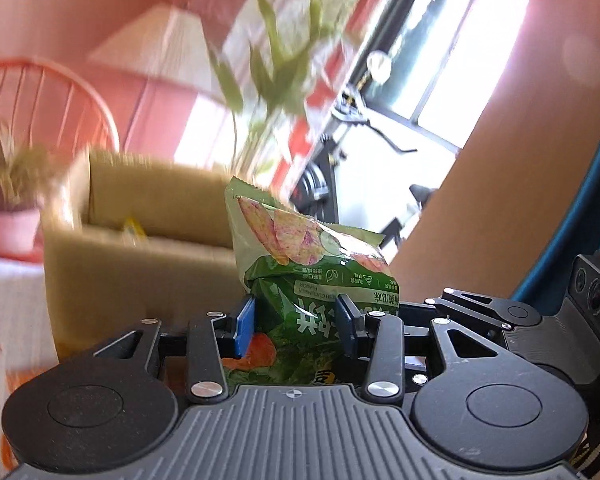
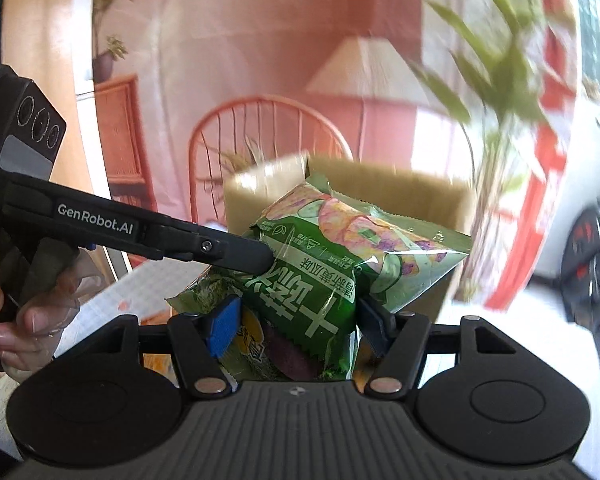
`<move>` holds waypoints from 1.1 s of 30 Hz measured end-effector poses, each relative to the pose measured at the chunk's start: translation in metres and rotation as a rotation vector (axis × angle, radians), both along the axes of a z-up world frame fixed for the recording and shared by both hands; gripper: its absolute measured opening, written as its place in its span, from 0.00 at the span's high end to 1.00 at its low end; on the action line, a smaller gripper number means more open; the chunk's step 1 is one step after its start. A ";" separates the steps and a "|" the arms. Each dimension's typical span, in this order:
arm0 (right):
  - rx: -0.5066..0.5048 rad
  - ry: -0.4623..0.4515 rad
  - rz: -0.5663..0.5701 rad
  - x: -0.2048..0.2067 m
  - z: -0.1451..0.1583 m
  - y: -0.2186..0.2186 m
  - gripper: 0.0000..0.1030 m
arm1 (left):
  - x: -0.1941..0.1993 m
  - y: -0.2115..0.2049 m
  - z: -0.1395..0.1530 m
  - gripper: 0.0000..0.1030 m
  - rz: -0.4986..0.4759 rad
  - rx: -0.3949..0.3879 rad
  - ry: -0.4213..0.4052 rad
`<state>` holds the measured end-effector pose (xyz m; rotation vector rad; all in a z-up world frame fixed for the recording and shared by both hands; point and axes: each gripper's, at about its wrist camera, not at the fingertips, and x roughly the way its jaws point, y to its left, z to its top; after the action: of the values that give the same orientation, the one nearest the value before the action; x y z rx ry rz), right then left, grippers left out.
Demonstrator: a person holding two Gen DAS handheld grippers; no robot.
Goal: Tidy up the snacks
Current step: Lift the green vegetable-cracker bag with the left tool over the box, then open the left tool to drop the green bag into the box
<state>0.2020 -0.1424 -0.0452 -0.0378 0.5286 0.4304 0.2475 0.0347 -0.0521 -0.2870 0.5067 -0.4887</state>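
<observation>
**Two grippers clamp one green snack bag, held up near a cardboard box**

L gripper [image 1: 296, 322] and R gripper [image 2: 296, 330] both point slightly down, blue pads pressed on the same green snack bag [image 1: 312, 280], which sits in the air w/ the open cardboard box [image 1: 148, 224] just beyond. A hand [image 2: 24, 320] grips the L tool's handle at left; its side reads "GenRobot.AI". Bag shows Chinese print, too distorted to read.
</observation>
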 end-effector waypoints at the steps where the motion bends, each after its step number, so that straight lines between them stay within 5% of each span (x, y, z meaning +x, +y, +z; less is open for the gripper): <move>1: -0.014 -0.019 0.010 0.008 0.007 0.001 0.36 | 0.006 0.001 0.007 0.57 0.010 -0.001 -0.013; 8: -0.102 -0.101 0.067 0.078 0.039 0.005 0.36 | 0.067 0.002 0.042 0.57 0.059 0.007 -0.026; 13: -0.076 -0.106 0.069 0.137 0.033 -0.005 0.36 | 0.121 0.000 0.049 0.57 0.082 0.035 0.018; 23: -0.064 -0.015 0.039 0.196 -0.008 -0.025 0.36 | 0.179 -0.020 0.016 0.57 0.104 0.109 0.112; 33: -0.074 0.095 0.046 0.210 -0.033 -0.030 0.36 | 0.186 -0.018 -0.014 0.54 0.132 0.154 0.186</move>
<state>0.4123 -0.1725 -0.0783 -0.1018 0.6381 0.4593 0.4332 0.0166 -0.0663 -0.2171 0.6978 -0.2937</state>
